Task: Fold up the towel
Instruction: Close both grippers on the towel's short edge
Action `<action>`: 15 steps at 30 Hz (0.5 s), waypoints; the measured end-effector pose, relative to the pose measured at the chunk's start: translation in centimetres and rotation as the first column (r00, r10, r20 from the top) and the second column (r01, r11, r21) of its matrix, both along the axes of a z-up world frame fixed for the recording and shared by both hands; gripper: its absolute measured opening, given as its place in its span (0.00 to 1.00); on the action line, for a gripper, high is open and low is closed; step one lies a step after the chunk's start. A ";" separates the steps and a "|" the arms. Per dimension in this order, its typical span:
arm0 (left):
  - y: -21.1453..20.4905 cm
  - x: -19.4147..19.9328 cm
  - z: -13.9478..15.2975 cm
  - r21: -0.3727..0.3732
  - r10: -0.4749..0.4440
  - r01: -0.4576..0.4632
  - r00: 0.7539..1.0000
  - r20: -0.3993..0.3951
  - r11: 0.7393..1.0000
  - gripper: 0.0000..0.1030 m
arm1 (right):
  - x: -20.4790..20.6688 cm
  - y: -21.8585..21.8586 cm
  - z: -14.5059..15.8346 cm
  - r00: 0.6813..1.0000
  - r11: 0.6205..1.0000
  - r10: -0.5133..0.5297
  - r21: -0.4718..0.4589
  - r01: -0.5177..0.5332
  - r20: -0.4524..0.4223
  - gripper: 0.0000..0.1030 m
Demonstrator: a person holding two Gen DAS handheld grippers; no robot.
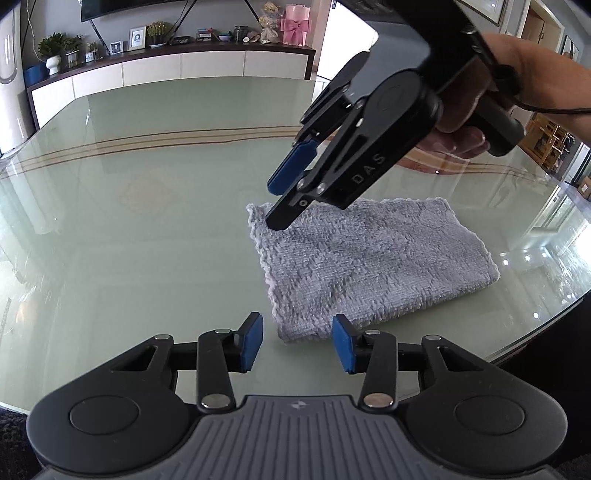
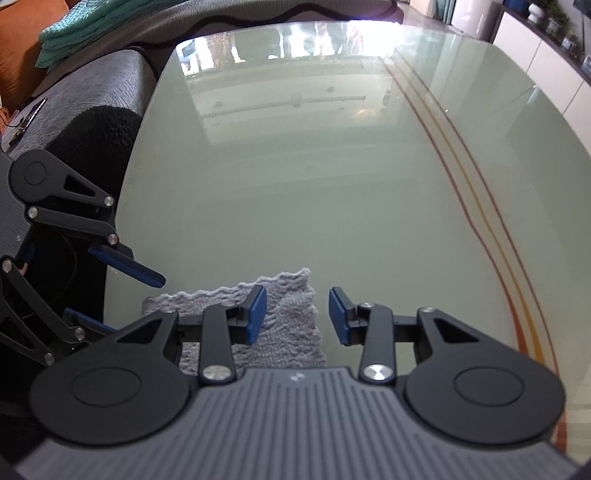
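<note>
A grey terry towel, folded into a thick rectangle, lies on the pale green glass table. My left gripper hovers at the towel's near corner. Its blue pads stand apart on either side of that corner and do not press on it. My right gripper, held by a hand, points down at the towel's far left corner. In the right wrist view the right gripper stands open over the towel's wavy edge, gripping nothing. The left gripper shows at the left.
A white sideboard with plants, photo frames and a pink gift box stands beyond the table's far edge. A grey sofa with a teal cloth on it borders the table. Brown stripes run across the glass.
</note>
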State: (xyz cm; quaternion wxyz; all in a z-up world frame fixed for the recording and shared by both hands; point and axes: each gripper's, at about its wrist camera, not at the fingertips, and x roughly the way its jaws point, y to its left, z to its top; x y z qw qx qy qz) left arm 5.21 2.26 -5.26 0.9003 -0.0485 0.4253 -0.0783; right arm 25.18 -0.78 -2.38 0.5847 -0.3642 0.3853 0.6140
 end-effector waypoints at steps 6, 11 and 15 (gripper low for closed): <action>0.4 0.1 0.1 -0.034 -0.010 0.010 1.000 -0.004 0.999 0.29 | 0.4 0.5 -0.4 1.000 1.000 -0.001 -0.009 0.001 -0.031 0.33; 0.6 0.2 0.0 -0.033 -0.012 0.012 1.000 -0.003 0.999 0.25 | -0.3 0.4 -0.5 0.999 0.999 0.028 -0.017 -0.028 -0.018 0.11; 0.7 0.1 0.2 -0.021 -0.012 0.012 1.000 0.000 1.000 0.19 | -0.9 0.3 -0.4 0.999 0.999 0.036 0.001 -0.036 0.002 0.05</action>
